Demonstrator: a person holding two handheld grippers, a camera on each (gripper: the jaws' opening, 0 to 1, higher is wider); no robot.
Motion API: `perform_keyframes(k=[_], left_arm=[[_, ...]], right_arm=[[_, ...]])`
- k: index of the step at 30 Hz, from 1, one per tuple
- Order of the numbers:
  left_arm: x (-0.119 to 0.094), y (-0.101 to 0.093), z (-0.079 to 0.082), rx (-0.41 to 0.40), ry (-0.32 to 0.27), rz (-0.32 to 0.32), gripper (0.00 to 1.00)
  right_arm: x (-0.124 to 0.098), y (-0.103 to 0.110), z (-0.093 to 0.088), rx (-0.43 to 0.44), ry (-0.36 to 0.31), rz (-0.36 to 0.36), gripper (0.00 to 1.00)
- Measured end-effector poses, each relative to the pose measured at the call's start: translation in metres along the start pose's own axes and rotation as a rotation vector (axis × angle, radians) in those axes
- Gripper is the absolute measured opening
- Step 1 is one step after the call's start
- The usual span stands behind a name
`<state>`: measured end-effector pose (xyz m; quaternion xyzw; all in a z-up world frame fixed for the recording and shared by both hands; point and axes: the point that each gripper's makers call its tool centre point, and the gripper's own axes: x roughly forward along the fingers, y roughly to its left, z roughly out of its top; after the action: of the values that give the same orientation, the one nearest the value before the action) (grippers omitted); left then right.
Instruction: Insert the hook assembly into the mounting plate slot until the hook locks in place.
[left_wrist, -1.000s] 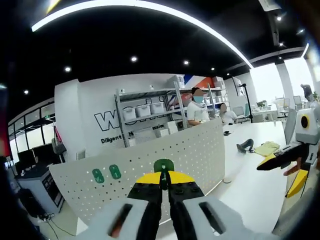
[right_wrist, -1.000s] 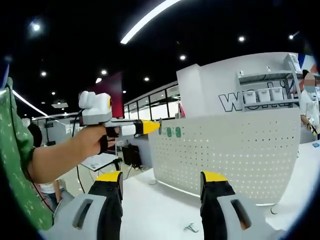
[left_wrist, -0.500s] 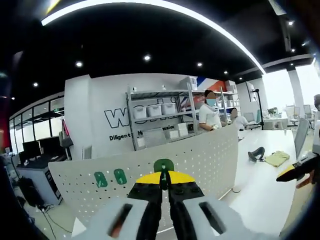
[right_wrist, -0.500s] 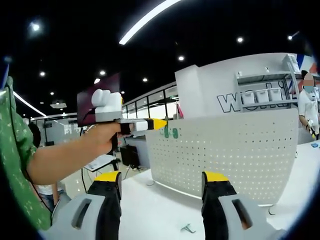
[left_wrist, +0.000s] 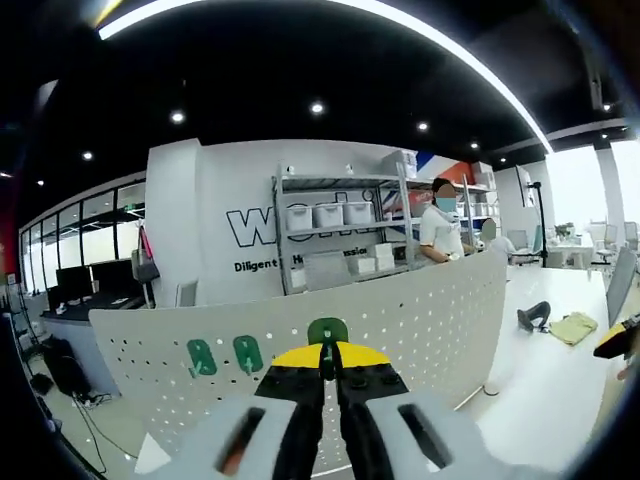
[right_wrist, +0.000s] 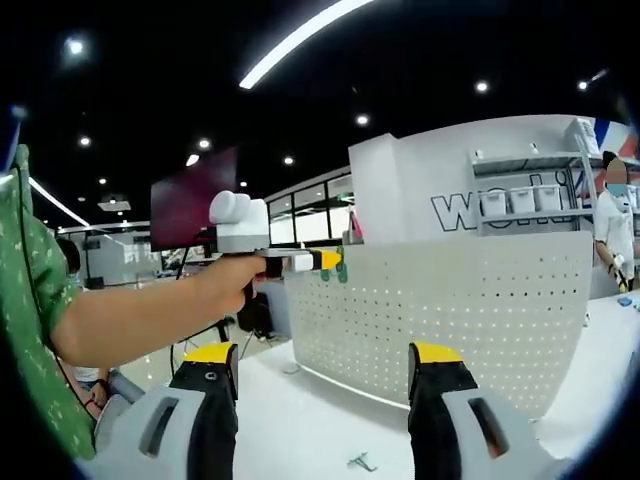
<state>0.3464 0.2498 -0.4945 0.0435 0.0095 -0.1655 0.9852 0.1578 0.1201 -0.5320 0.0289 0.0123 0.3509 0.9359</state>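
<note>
In the left gripper view, a white pegboard (left_wrist: 400, 315) stands upright on a white tabletop (left_wrist: 540, 380), spanning from 9 o'clock to 3 o'clock. Two green hooks (left_wrist: 224, 356) already sit on its face at about 8 o'clock. At 6 o'clock the left gripper (left_wrist: 327, 362) has its jaws pressed together on a third green hook (left_wrist: 327, 332), whose rounded top shows just above the yellow tips, close to the pegboard. Behind the board, shelves (left_wrist: 340, 235) stand at 12 o'clock and a person (left_wrist: 440, 225) at 2 o'clock. The other gripper's yellow tip shows at 3 o'clock.

In the right gripper view, a hand (right_wrist: 235, 280) at 9 o'clock holds the left gripper (right_wrist: 325, 262) with the green hook at the pegboard's (right_wrist: 460, 310) upper left corner. At 6 o'clock the right gripper (right_wrist: 325, 352) has its jaws wide apart, holding nothing.
</note>
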Motion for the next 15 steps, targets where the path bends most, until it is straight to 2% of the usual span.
perform_keyframes(k=[8,15], left_arm=[[0.015,0.007,-0.007,0.006,0.013,0.025,0.03],[0.029,0.014,-0.014,0.013,0.025,0.046,0.03]], right_arm=[[0.001,-0.006,0.006,-0.018,-0.006,-0.015,0.78],[0.004,-0.007,0.009,-0.055,0.016,-0.004,0.84]])
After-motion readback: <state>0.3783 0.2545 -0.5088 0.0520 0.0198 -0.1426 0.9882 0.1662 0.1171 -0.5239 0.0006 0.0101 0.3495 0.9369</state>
